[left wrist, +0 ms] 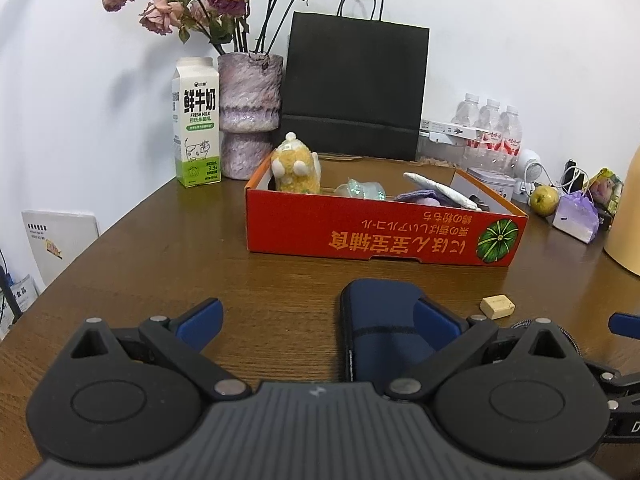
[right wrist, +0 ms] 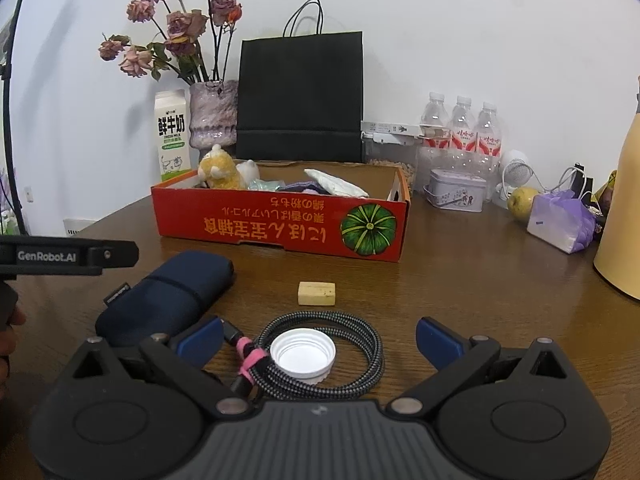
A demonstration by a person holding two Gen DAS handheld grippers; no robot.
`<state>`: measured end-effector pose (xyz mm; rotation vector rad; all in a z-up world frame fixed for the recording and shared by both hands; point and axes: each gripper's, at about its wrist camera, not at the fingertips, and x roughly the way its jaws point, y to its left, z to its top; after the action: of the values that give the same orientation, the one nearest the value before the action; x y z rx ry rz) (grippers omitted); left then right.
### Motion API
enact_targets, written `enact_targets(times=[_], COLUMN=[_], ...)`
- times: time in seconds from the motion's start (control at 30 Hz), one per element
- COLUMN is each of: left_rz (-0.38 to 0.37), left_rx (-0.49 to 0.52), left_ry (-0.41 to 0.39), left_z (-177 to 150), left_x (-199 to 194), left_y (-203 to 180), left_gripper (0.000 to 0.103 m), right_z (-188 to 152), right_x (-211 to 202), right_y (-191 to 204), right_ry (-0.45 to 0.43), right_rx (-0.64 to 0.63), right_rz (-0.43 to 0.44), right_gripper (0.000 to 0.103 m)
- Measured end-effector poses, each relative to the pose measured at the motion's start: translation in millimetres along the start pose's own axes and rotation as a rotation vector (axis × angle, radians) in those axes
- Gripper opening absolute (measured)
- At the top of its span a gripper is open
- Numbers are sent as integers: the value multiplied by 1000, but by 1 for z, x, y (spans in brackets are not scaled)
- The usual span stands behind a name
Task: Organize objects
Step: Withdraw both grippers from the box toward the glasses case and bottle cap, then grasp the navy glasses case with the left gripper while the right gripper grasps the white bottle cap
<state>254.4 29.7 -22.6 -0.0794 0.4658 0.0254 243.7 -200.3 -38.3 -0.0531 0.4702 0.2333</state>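
A red cardboard box [left wrist: 380, 236] [right wrist: 280, 224] stands mid-table, holding a yellow plush toy [left wrist: 296, 170] [right wrist: 220, 170], a crumpled clear wrapper [left wrist: 360, 190] and a purple cloth [right wrist: 298, 189]. A navy pouch [left wrist: 380, 328] [right wrist: 168, 296] lies in front of it. My left gripper [left wrist: 320, 322] is open, its right finger [left wrist: 436, 324] resting over the pouch. My right gripper [right wrist: 320, 338] is open around a coiled braided cable [right wrist: 360, 364] with a white bottle cap [right wrist: 303, 354] inside the coil. A small tan block [left wrist: 497, 306] [right wrist: 317, 293] lies between box and cable.
Behind the box stand a milk carton [left wrist: 196, 124], a vase of dried roses [left wrist: 250, 116], a black paper bag [left wrist: 354, 88] and three water bottles [right wrist: 460, 128]. A metal tin [right wrist: 456, 192], an apple [right wrist: 522, 202], a purple bag [right wrist: 562, 222] and a yellow jug [right wrist: 624, 216] crowd the right.
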Motion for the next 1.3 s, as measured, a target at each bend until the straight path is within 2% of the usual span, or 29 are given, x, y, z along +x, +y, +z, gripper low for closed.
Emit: enact_targets(times=[0.23,0.33,0.4,0.47,0.83,0.87,0.9,0.93,0.97,1.03,1.13,1.3], left_rz=[15,13,11,9,7,8,8,8,10,9,8,9], left_rx=[0,-4,-4,-3,11,13,14,15,17,18,19,26], left_ry=[22,21,21,21,34,37,40,43,45,48,48,60], left_z=[0,0,0,0,-1,-1,-2,-2,-2,-3,-3,-4], left_x=[2,1,1,0,2,2,3,3,4,4,4,8], left_y=[1,2,2,2,-1,-2,-2,-2,-2,-2,-3,-5], left_gripper=[103,103,103,103,103,103,103,103,103,103,103,103], right_z=[0,0,1,2,3,2,2,2,2,1,0,0], right_x=[4,5,9,14,27,29,32,34,34,33,25,2], right_y=[1,2,0,-2,-1,0,-1,-3,-5,-6,-7,1], right_ry=[24,22,43,69,116,129,150,159,159,155,112,-44], right_rx=[-8,-7,5,28,42,42,47,64,78,86,89,40], right_rz=[11,25,33,50,108,109,109,121,126,107,104,59], right_gripper=[101,86,68,56,55,53,46,46,39,39,39,39])
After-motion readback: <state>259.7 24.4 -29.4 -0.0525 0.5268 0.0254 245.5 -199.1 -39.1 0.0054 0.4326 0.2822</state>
